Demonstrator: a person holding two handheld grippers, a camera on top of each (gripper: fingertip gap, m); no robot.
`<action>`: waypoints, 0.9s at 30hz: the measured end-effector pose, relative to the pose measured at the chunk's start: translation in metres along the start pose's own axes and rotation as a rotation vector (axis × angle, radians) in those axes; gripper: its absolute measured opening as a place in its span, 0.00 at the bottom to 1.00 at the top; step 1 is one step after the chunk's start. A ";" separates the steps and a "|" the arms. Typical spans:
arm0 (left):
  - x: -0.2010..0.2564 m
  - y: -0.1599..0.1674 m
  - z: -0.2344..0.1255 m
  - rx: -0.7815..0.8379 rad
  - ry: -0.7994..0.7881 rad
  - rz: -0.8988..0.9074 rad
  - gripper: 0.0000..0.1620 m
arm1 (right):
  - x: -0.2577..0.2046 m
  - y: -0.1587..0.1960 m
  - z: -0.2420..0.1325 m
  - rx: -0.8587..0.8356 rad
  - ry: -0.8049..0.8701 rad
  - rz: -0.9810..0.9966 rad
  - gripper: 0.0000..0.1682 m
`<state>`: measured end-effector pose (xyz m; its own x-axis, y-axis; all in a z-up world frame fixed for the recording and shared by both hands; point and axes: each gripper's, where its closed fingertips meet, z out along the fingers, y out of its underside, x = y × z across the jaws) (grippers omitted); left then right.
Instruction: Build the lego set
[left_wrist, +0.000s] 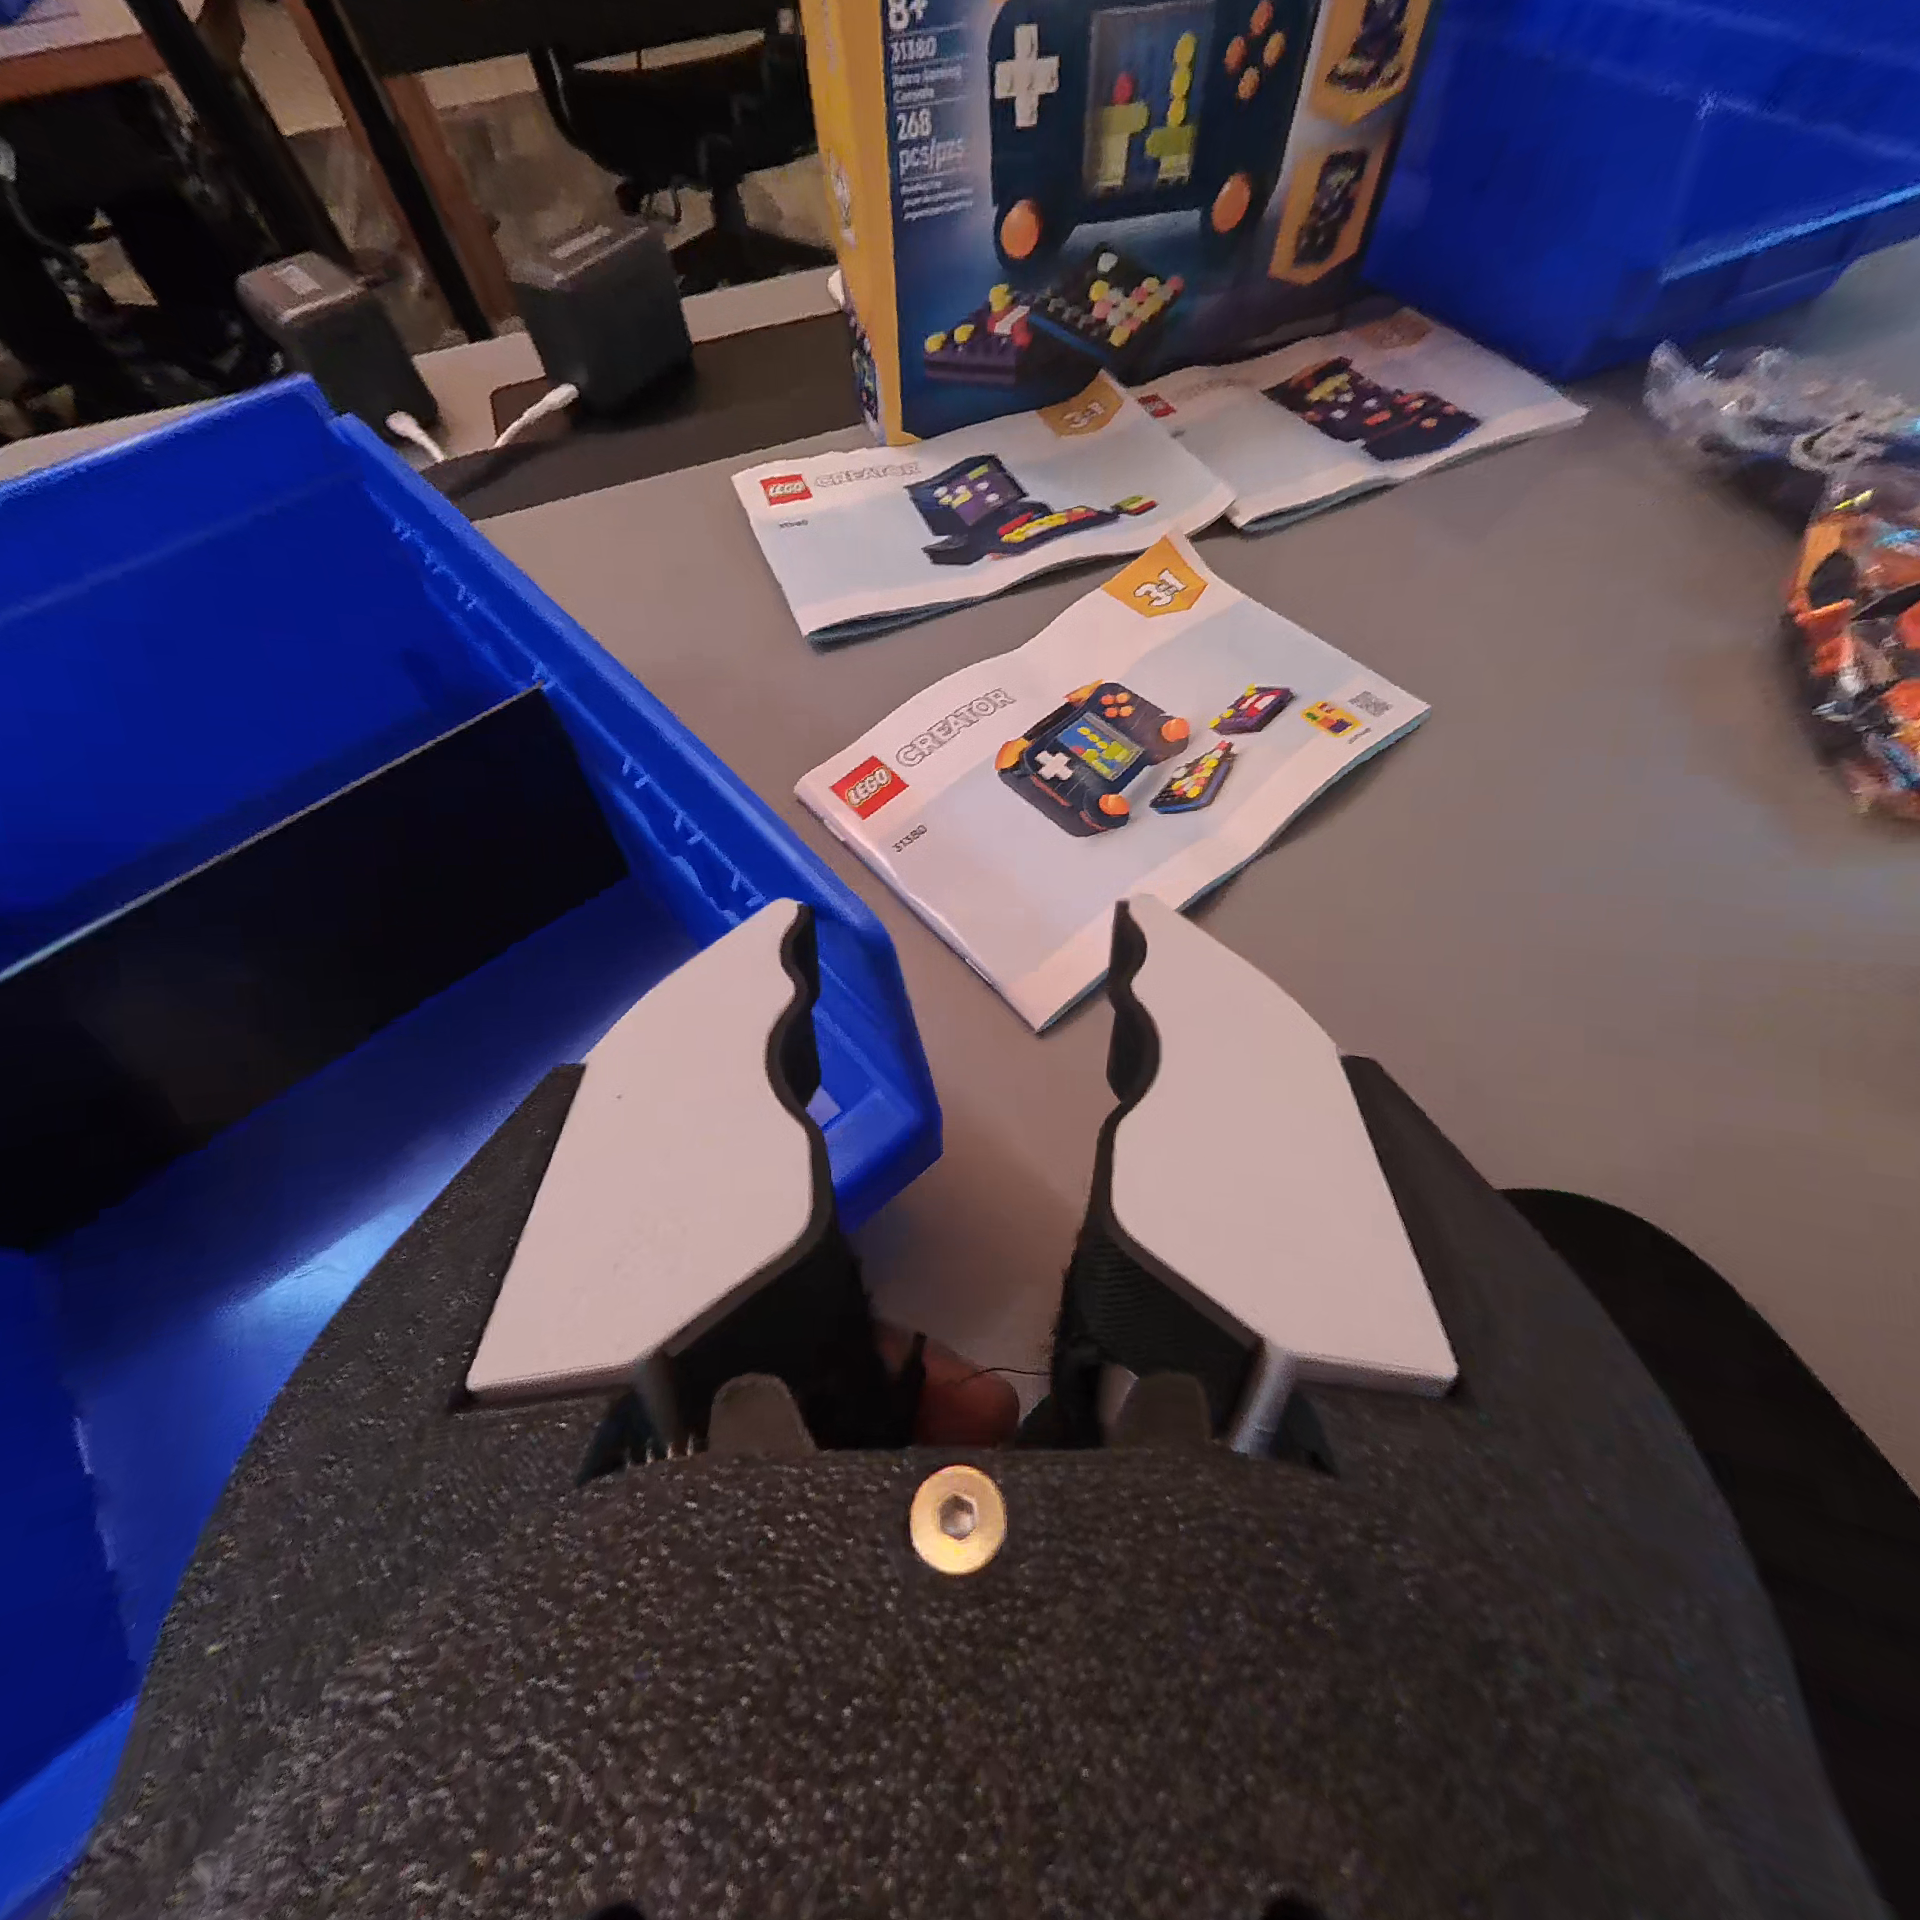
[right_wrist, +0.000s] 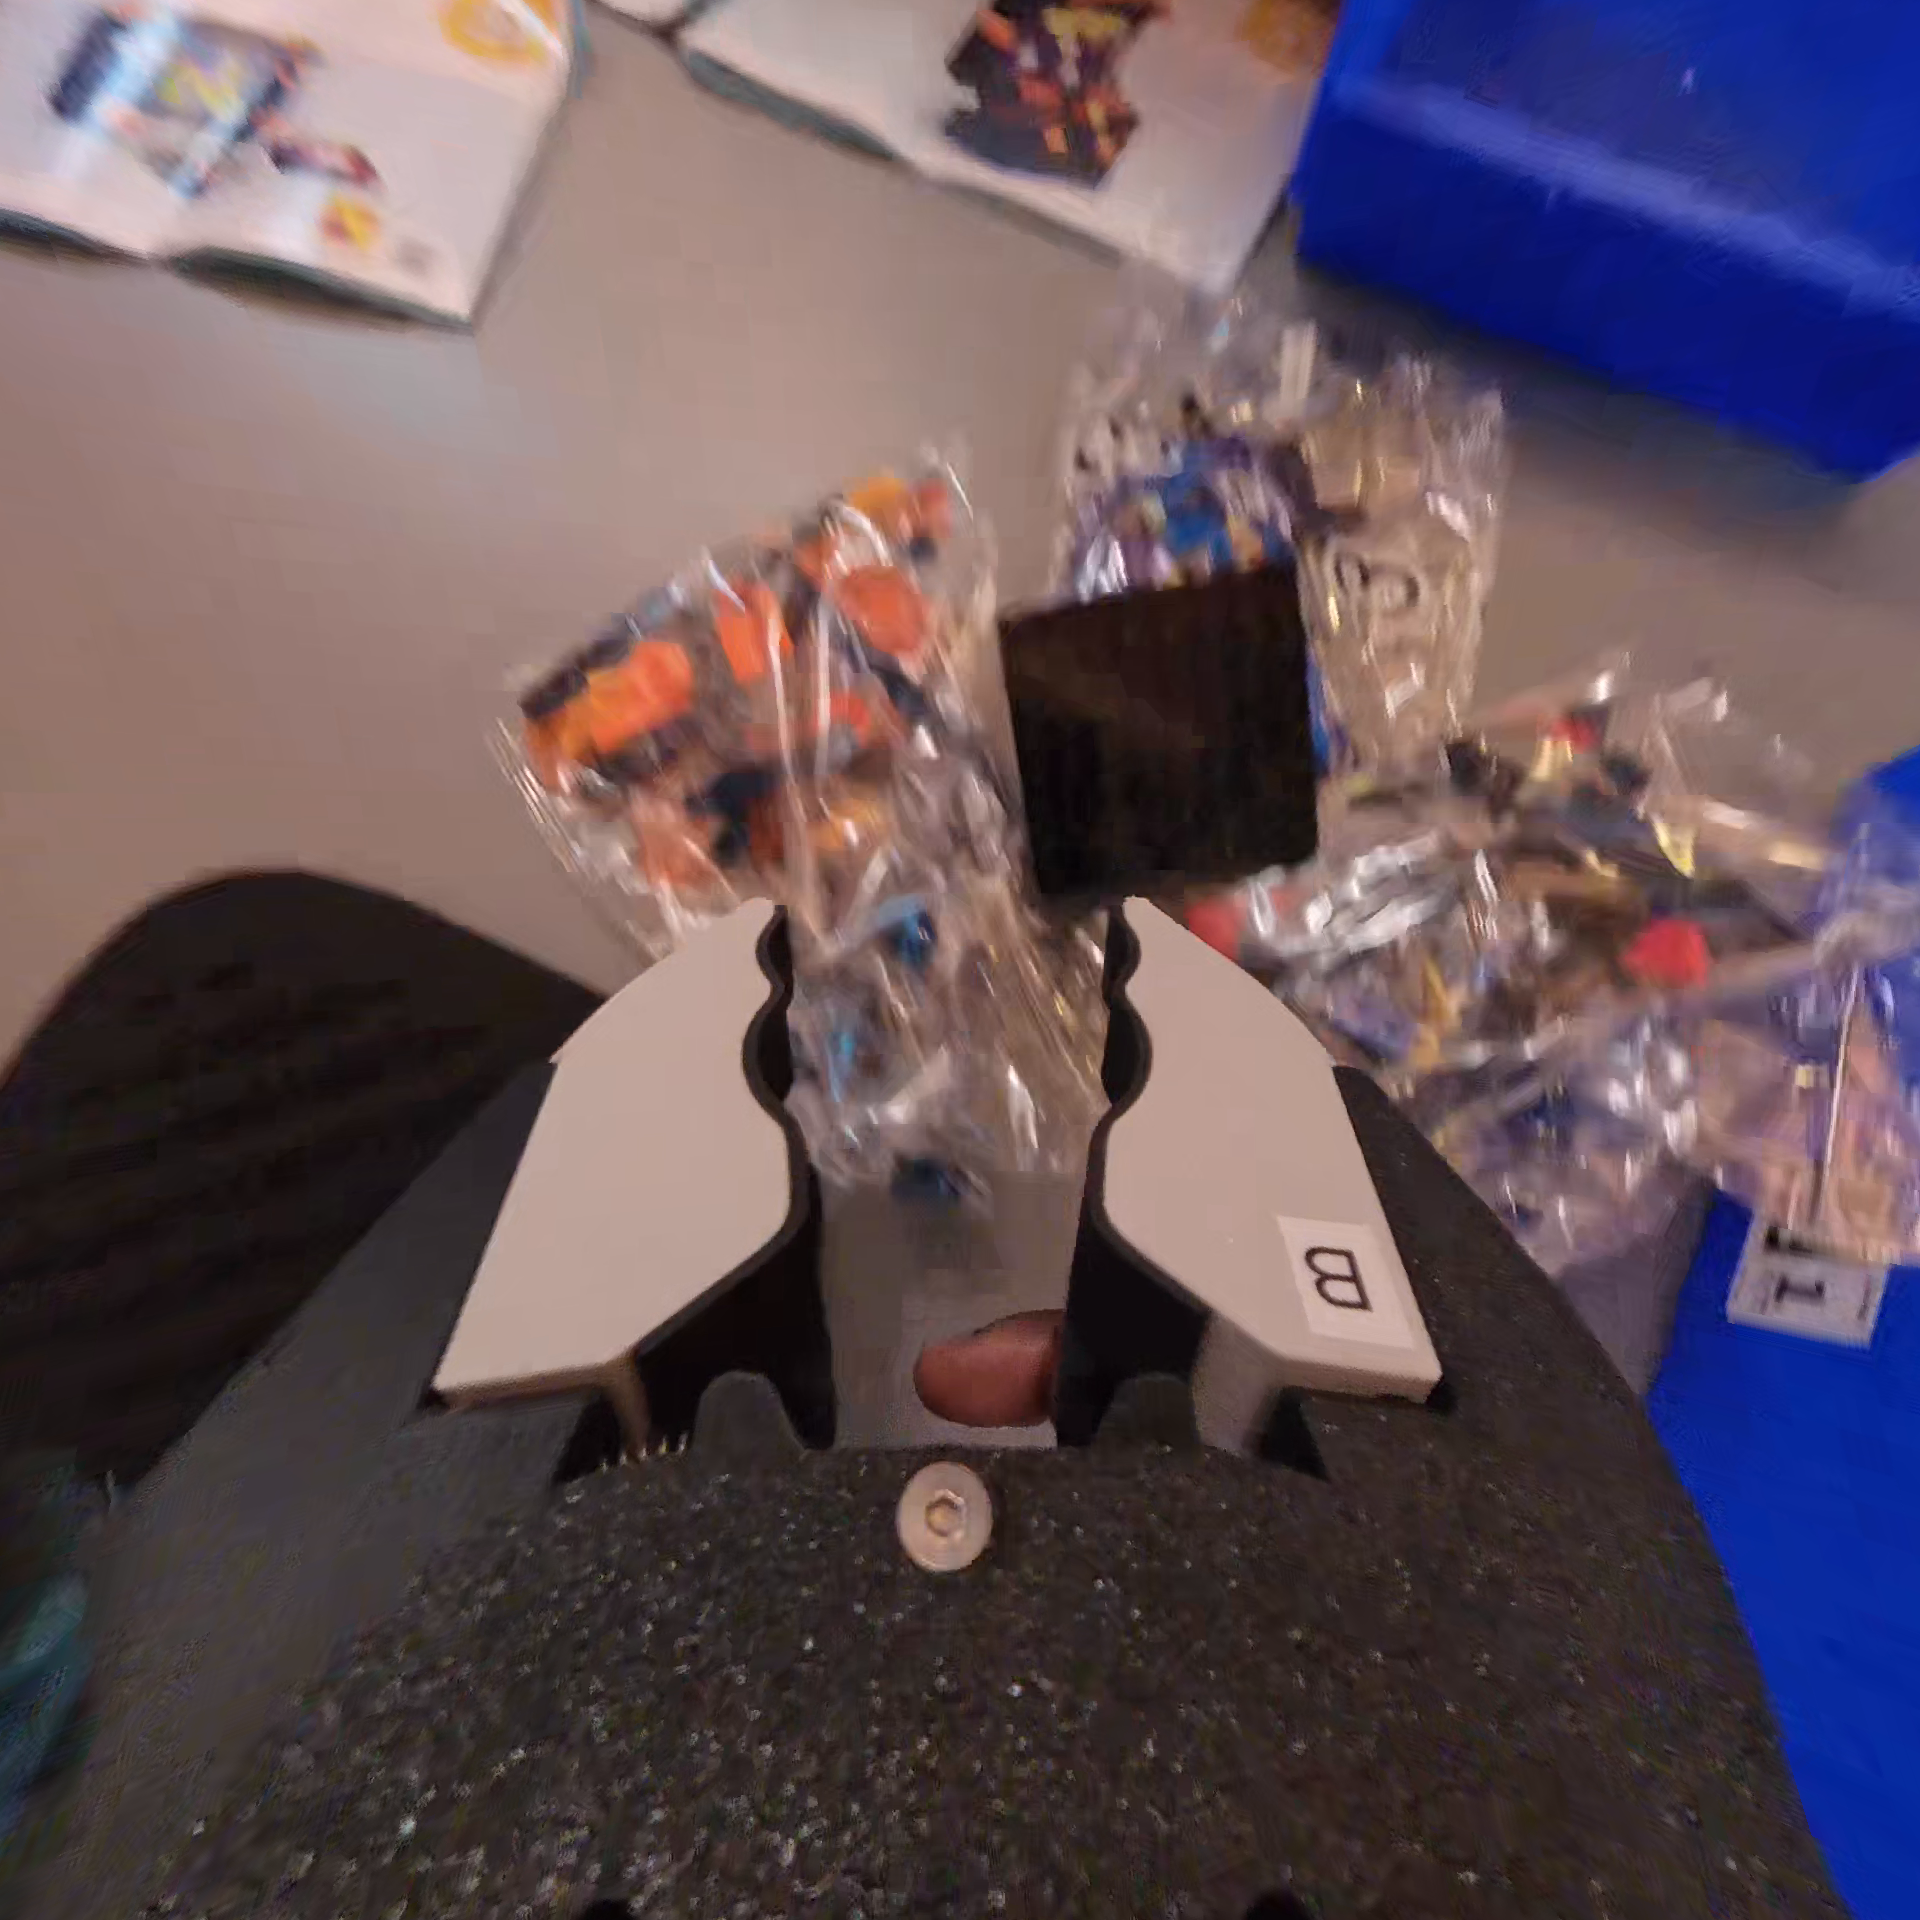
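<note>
Clear bags of bricks (right_wrist: 790, 727) lie heaped on the grey table (right_wrist: 260, 582), with a black square plate (right_wrist: 1158, 727) among them, just ahead of the right gripper (right_wrist: 945, 935), whose fingers are spread and empty. The left gripper (left_wrist: 956, 935), likewise parted and empty, hovers beside a blue bin (left_wrist: 364, 831), near three instruction booklets (left_wrist: 1112, 769) and the upright set box (left_wrist: 1091, 208).

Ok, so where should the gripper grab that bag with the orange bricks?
Probably the crinkly near end of the orange bag. It lies on the table, its loose clear plastic reaching toward the right gripper, whose fingers are open. Come in low from the near side and pinch that thin plastic, not the lumpy middle full of bricks. The picture is blurry, so this is a guess.
</note>
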<state>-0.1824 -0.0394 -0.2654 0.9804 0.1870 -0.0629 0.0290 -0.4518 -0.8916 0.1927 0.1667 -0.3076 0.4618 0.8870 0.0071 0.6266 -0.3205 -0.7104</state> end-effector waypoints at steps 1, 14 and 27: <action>-0.002 0.000 0.000 -0.017 -0.016 0.012 0.32 | 0.002 0.011 0.000 -0.005 -0.013 0.003 0.34; 0.049 -0.061 -0.009 0.182 0.025 0.119 0.24 | -0.080 -0.025 0.016 0.310 -0.059 -0.357 0.07; 0.236 -0.012 0.059 -0.034 0.698 0.382 0.25 | -0.111 -0.040 0.040 0.300 -0.201 -0.265 0.13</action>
<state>0.0376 0.0617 -0.2957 0.8188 -0.5713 -0.0563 -0.3393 -0.4026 -0.8501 0.0915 0.0945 -0.3080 0.1598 0.9820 0.1004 0.4830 0.0109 -0.8755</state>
